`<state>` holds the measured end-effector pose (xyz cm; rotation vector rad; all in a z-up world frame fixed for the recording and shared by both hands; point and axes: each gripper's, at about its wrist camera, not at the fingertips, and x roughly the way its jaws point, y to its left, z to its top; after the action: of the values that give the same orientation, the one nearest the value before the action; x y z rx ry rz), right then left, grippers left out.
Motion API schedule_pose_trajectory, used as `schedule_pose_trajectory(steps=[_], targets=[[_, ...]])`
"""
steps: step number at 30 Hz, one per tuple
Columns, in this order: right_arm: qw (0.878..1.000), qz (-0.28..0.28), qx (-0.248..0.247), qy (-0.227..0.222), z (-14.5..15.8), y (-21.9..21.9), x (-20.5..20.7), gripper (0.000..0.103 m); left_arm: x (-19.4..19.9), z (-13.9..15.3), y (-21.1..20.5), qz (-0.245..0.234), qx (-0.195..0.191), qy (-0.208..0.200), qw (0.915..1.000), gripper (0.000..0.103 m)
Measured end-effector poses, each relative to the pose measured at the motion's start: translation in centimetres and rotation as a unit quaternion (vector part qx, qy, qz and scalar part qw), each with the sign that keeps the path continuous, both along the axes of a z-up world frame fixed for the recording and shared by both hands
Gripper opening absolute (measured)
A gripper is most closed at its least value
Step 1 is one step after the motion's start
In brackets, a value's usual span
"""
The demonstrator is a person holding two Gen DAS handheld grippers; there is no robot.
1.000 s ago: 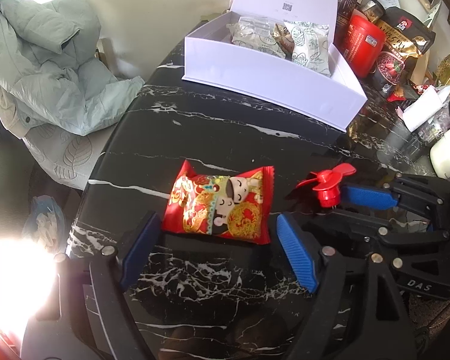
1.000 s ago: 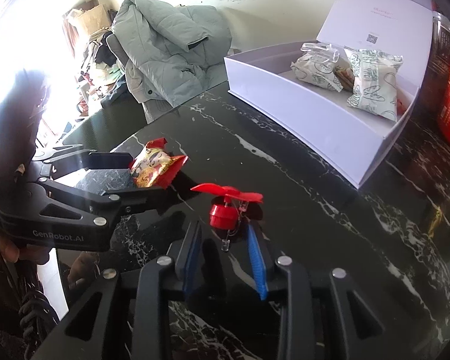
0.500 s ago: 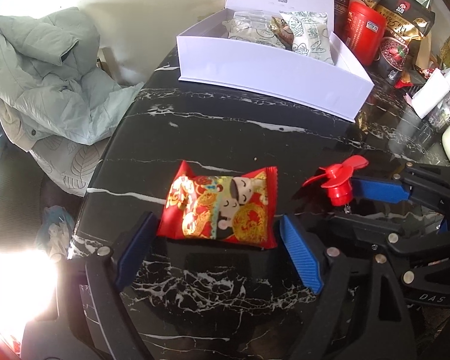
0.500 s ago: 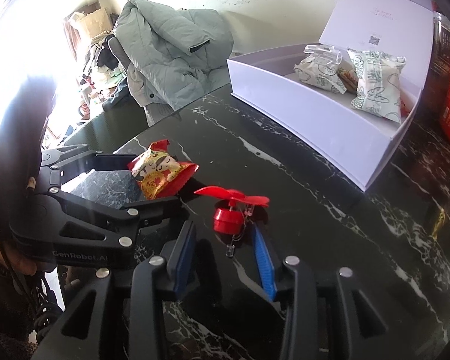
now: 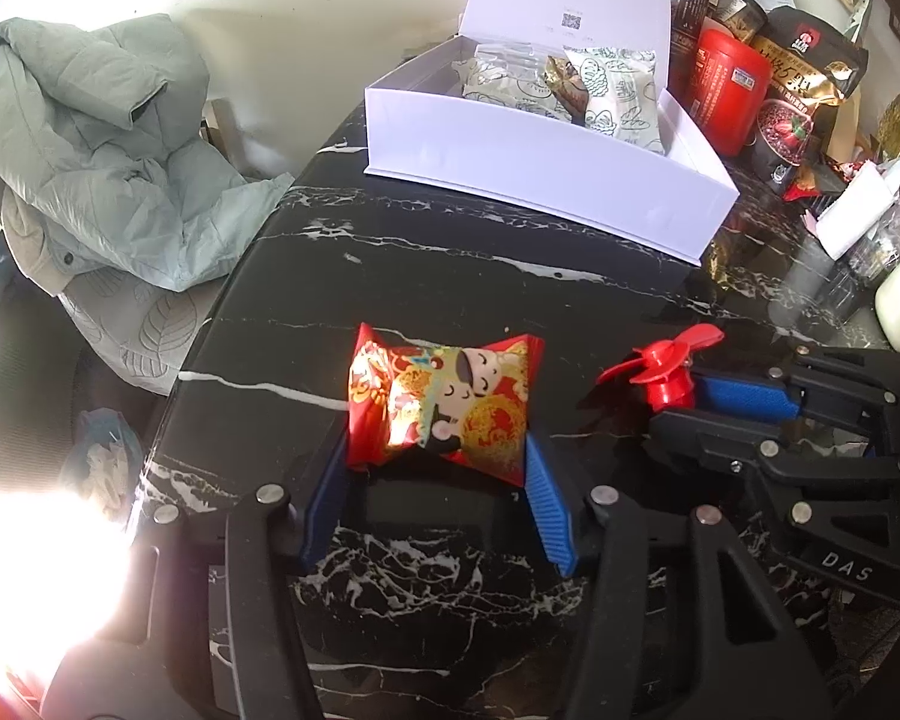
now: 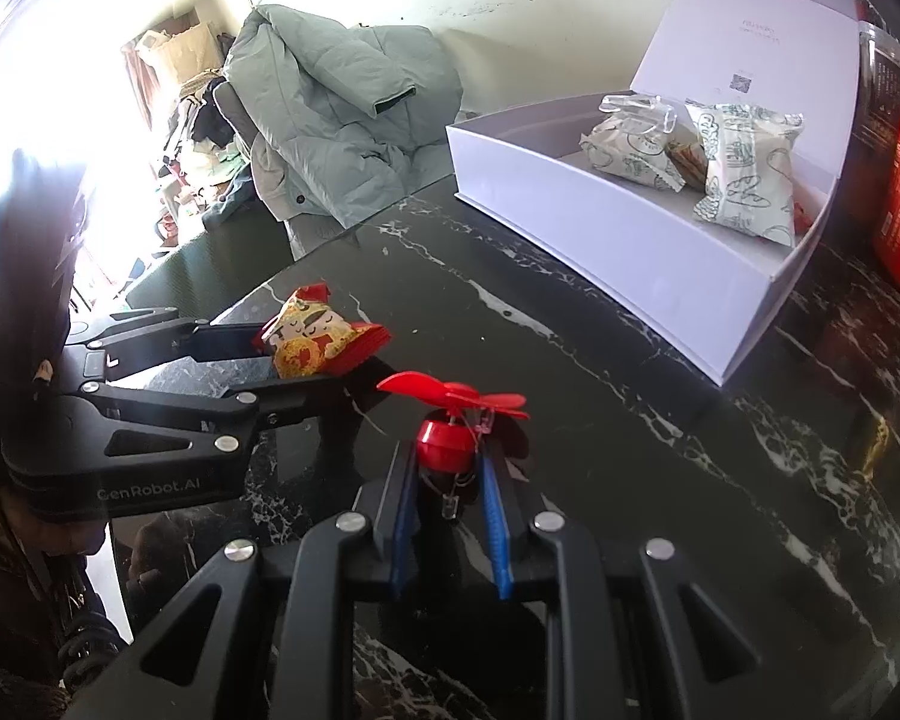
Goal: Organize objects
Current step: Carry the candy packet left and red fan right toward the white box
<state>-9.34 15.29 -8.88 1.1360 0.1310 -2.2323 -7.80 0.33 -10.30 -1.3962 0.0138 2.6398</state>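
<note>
A red snack packet (image 5: pixel 444 402) with a cartoon figure lies on the black marble table (image 5: pixel 450 276). My left gripper (image 5: pixel 438 450) is closing on it, and its blue pads press both ends so the packet buckles upward. The right wrist view shows the same packet (image 6: pixel 312 342) in the left gripper (image 6: pixel 318 360). To its right, a small red toy fan (image 5: pixel 660 360) stands upright, my right gripper (image 5: pixel 675 402) shut on its base. The right wrist view shows the fan (image 6: pixel 450 402) clamped in the right gripper (image 6: pixel 448 456). An open white box (image 5: pixel 546 180) behind holds pale wrapped packets (image 5: pixel 624 96).
A red canister (image 5: pixel 729 102), a dark snack bag (image 5: pixel 804 60) and other clutter crowd the table's right side beside the box. A grey-green jacket (image 5: pixel 90 150) lies over a chair beyond the table's left edge. Bare marble lies between the grippers and the box.
The left jaws have closed in from either side of the packet and squeezed it into a bulge. The right jaws have closed onto the fan's base. Neither hand has shifted.
</note>
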Motion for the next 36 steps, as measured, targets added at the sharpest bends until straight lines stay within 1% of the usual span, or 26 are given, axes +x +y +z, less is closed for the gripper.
schedule_pose_trajectory(steps=[5, 13, 22, 29, 36], targets=[[1.000, 0.004, -0.002, 0.012, 0.9, -0.2, 0.4, 0.020, 0.7, 0.5, -0.2, 0.000, 0.013, 0.003, 0.9999, 0.050], [0.999, 0.020, -0.006, 0.025, 2.6, -0.9, 1.7, 0.020, 2.3, 2.9, -0.4, -0.001, 0.006, 0.032, 0.9995, 0.050], [0.998, 0.028, -0.007, 0.048, 5.1, -0.9, 3.4, 0.020, 3.8, 5.7, -0.3, -0.008, 0.005, 0.059, 0.9982, 0.050], [0.998, 0.011, 0.004, 0.059, 6.4, 1.0, 4.5, 0.020, 4.1, 6.9, 1.2, -0.026, 0.011, 0.065, 0.9975, 0.050], [0.997, -0.016, 0.008, 0.069, 7.4, 3.7, 5.2, 0.020, 4.1, 7.6, 4.2, -0.060, 0.015, 0.071, 0.9956, 0.050]])
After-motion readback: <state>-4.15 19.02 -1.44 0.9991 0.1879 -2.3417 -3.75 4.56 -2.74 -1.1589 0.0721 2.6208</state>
